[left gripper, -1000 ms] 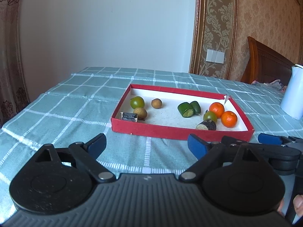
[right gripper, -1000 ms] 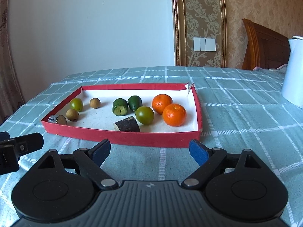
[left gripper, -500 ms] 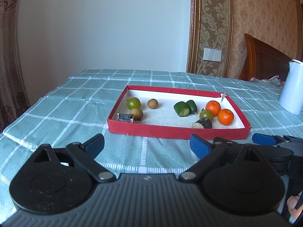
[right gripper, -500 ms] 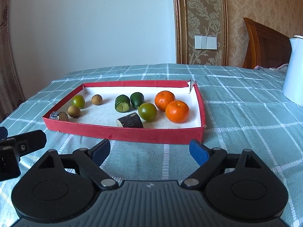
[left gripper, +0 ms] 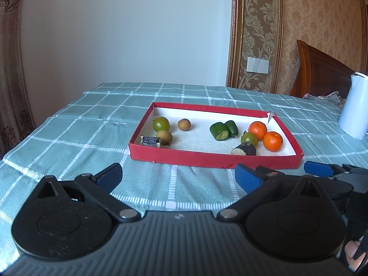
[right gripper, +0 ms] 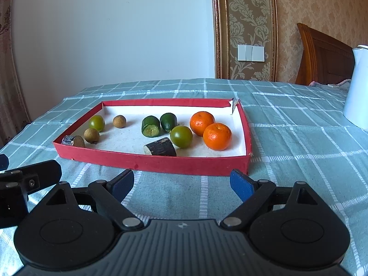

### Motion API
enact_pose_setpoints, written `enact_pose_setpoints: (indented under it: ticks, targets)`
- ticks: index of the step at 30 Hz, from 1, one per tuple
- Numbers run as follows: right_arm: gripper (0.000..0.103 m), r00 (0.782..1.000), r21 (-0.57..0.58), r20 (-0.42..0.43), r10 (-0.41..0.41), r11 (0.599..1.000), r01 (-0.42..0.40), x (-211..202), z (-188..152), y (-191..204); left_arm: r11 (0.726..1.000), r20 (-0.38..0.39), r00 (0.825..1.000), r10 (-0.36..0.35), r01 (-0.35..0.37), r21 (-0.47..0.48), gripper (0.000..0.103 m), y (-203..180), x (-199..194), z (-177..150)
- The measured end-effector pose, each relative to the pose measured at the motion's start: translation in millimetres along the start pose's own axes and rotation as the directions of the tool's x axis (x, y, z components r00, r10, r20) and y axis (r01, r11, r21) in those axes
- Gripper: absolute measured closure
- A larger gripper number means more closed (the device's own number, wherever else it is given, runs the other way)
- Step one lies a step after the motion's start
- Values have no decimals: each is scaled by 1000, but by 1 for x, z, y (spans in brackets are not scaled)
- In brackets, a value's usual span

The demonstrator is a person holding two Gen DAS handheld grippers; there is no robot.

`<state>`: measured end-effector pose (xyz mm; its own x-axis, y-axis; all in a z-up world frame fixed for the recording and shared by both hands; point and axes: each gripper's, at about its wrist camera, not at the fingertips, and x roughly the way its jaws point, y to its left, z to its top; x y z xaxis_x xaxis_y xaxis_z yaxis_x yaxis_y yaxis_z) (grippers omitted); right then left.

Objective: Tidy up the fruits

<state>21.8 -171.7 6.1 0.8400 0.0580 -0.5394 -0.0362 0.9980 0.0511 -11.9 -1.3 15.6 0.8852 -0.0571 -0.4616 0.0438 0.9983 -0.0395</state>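
Left gripper point(left gripper: 178, 176) and right gripper point(right gripper: 181, 181) both gape wide, holding nothing, above the checked tablecloth point(right gripper: 299, 138) short of the red tray point(right gripper: 151, 163). Versus a second ago, both sit slightly farther back and higher; fruit unmoved. Tray's long axis runs left-right. Inside: dark cut piece point(right gripper: 160, 149) lying sideways, cut end left; two oranges point(right gripper: 217, 136) at right, touching; green fruit point(right gripper: 181, 136); two cucumber chunks point(right gripper: 151, 126); brown longans point(right gripper: 119, 121) at left.
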Motion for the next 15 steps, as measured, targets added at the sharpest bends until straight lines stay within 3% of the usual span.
enact_pose_setpoints:
  ticks: [6, 15]
  targets:
    - [12, 1000, 2, -7, 1, 1000, -1, 2, 0, 0, 1000, 2, 1000, -1, 1, 16, 0, -2, 0, -1]
    - [12, 1000, -2, -5, -1, 1000, 1, 3, 0, 1, 992, 91, 996, 18, -29, 123, 0, -17, -13, -6]
